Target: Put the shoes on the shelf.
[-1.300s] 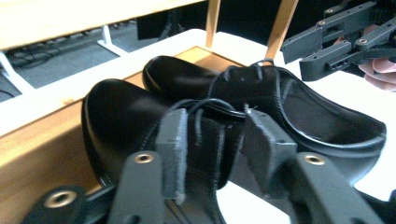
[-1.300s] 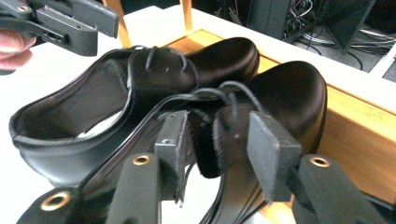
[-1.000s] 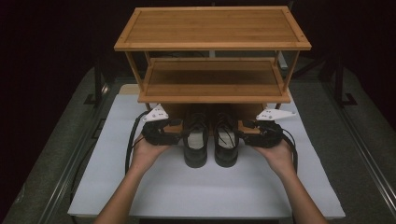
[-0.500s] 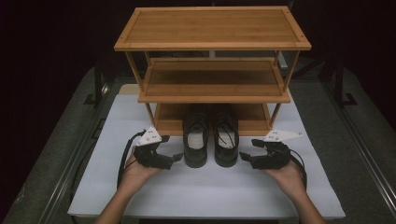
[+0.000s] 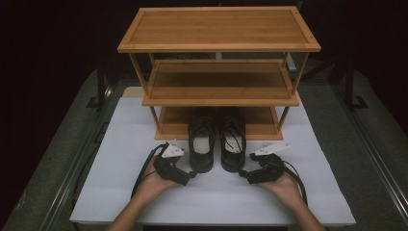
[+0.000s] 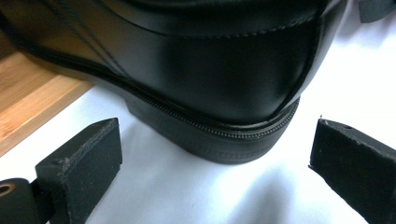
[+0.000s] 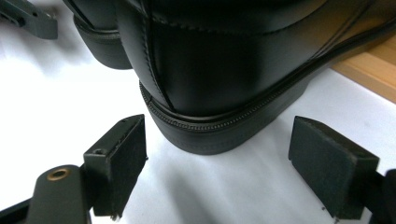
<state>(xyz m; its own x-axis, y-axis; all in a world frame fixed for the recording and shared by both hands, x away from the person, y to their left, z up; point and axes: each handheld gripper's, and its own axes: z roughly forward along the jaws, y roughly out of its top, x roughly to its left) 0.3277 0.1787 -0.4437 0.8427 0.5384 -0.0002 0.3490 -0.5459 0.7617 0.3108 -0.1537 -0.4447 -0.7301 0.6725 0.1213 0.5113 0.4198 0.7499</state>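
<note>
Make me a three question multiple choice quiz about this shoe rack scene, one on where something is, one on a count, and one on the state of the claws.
1. Where do the shoes stand?
A. on the top shelf
B. toes on the rack's bottom shelf, heels out on the white mat
C. on the middle shelf

2. How many shelves does the rack have?
A. two
B. three
C. four

3. What state are the claws in?
A. both open, holding nothing
B. both shut on a shoe
C. left shut, right open

Answers:
1 B: the high view shows the toes under the middle shelf and the heels on the mat.
2 B: top, middle and bottom boards are visible.
3 A: the left claw and the right claw each show spread jaws with a heel ahead, untouched.
</note>
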